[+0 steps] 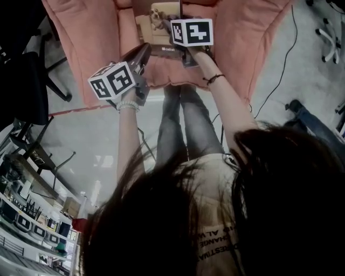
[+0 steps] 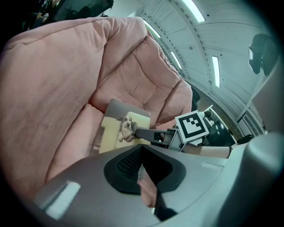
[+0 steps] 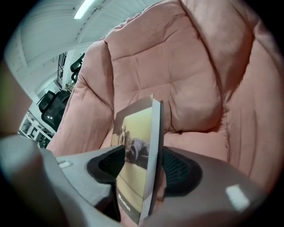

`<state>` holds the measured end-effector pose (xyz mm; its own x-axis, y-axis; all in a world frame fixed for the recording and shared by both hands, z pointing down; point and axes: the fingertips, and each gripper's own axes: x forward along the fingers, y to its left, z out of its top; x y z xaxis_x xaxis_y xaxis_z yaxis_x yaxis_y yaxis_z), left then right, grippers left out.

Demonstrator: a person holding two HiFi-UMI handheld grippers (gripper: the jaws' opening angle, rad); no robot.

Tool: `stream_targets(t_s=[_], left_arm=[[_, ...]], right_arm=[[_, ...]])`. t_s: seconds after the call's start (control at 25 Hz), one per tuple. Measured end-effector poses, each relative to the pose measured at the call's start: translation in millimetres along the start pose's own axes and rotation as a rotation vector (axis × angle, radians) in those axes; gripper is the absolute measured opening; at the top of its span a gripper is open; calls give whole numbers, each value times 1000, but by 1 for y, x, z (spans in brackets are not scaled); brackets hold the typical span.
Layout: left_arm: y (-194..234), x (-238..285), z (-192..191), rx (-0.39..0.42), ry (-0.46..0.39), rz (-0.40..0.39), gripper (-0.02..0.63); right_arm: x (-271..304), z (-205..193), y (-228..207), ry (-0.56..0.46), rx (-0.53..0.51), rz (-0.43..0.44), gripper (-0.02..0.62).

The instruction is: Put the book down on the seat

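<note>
The book (image 1: 156, 24), with a dog on its pale yellow cover, rests on the seat of the pink armchair (image 1: 253, 43), its far end toward the backrest. The left gripper view shows the book (image 2: 120, 128) on the cushion with one finger (image 2: 144, 133) of the right gripper across its near edge. My right gripper (image 1: 179, 16) is open. In the right gripper view the book (image 3: 135, 133) stands edge-on between the wide-set pads, with pink cushion showing beside its spine. My left gripper (image 1: 144, 51) hovers at the seat's front left, shut and empty; its tips (image 2: 141, 153) meet.
A black office chair (image 1: 32, 81) stands left of the armchair. A cable (image 1: 280, 59) runs over the grey floor on the right, near another chair base (image 1: 329, 38). The person's legs (image 1: 180, 124) stand right in front of the seat. Shelves (image 1: 32, 226) fill the lower left.
</note>
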<state>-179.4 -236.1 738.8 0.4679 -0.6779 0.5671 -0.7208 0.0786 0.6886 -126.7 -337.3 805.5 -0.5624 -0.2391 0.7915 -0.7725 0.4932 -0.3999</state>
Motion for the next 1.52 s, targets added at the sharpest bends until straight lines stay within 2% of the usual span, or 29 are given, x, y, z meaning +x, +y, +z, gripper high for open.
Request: stream_targets(t_s=[0.24, 0.52, 0.88, 1.12, 1.28, 1.52], left_arm=[[-4, 0, -2, -14, 4, -7, -5], [-5, -3, 3, 13, -1, 14, -4], [-31, -18, 17, 22, -21, -10, -5], [-63, -35, 28, 54, -38, -14, -5], [-83, -45, 35, 78, -52, -26, -5], [-136, -78, 51, 140, -96, -72, -5]], right_arm=[[-2, -3, -6, 13, -5, -31, 250], [-5, -7, -10, 5, -4, -54, 253], [-45, 6, 26, -54, 53, 98, 253], [-91, 24, 48, -108, 52, 152, 229], [-114, 32, 64, -135, 37, 191, 195], [-177, 42, 91, -201, 2, 222, 115]])
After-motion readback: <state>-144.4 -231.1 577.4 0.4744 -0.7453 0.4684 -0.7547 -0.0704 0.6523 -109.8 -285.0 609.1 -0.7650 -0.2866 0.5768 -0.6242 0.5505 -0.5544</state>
